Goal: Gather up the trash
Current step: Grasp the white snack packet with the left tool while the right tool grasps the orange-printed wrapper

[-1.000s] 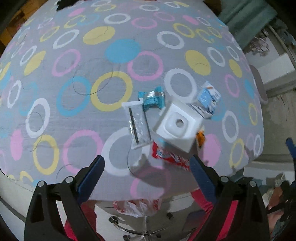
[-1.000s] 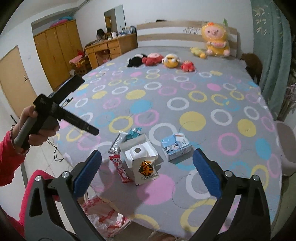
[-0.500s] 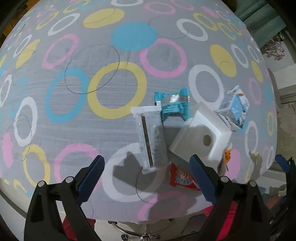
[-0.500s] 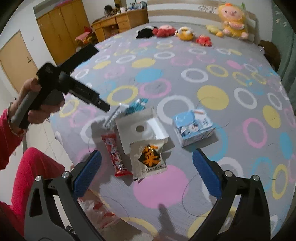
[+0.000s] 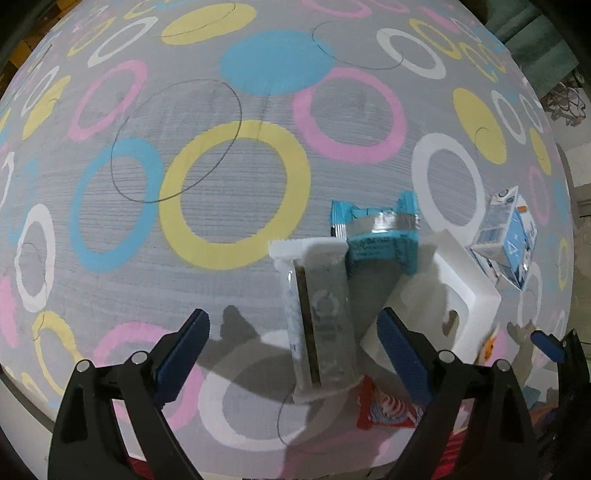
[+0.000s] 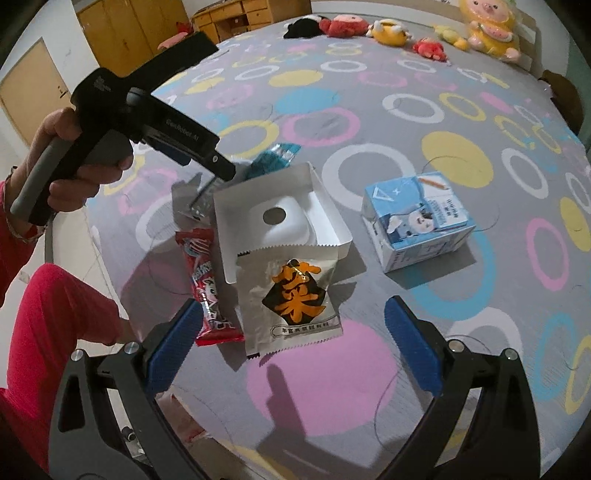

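Observation:
Trash lies in a cluster near the bed's front edge. A silver wrapper [image 5: 319, 317] lies between the fingers of my open left gripper [image 5: 293, 345], with a teal wrapper [image 5: 376, 236] just beyond it. A white open box [image 6: 280, 218] sits in the middle, a red wrapper [image 6: 207, 284] to its left, a silver packet with an orange emblem [image 6: 291, 299] in front. A blue milk carton [image 6: 417, 221] stands to the right. My right gripper [image 6: 291, 347] is open, hovering over the silver packet. The left gripper also shows in the right wrist view [image 6: 221, 166], above the silver wrapper.
The bed has a grey cover with coloured rings [image 6: 406, 110]. Plush toys [image 6: 388, 29] line the far end. A plastic bag [image 6: 181, 417] lies on the floor below the bed's front edge. Wooden cabinets [image 6: 129, 22] stand at the back left.
Both grippers have come down closer to the trash. The left one now has the silver wrapper between its open fingers; the right one hangs nearer the silver packet.

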A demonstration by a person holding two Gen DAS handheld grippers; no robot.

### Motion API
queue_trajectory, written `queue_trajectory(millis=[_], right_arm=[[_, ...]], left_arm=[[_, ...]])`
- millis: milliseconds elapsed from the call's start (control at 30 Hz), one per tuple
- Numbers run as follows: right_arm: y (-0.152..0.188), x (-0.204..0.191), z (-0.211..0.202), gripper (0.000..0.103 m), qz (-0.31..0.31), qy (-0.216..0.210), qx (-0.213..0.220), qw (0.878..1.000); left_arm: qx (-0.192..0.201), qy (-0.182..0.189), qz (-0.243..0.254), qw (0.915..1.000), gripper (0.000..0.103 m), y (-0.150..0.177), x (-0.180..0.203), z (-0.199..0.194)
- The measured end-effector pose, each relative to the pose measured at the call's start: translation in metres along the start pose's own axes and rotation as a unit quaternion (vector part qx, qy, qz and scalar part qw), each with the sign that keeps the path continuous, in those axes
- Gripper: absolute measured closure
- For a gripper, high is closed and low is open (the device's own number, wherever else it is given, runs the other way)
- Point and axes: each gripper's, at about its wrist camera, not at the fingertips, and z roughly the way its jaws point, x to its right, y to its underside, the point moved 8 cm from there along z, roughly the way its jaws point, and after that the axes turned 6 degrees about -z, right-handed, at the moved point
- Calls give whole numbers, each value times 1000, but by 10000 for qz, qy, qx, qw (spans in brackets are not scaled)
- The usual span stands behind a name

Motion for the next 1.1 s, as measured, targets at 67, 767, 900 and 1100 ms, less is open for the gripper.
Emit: queue_trajectory(millis=[67, 767, 900, 1100], right_arm=[[1, 4, 8, 7, 13, 9, -41, 10000], [8, 5, 38, 60, 7, 143, -29, 9999], [11, 11, 34, 79, 206, 256, -82, 9994], [11, 10, 28, 84, 411, 470, -58, 9980]], left_arm=[[9, -38, 58, 10000, 15, -2, 1, 4], [237, -339, 104, 9991, 47, -6, 12, 27], [256, -266, 12, 9993, 61, -5, 14, 20], [266, -156, -133, 9994, 64, 1, 5, 15]])
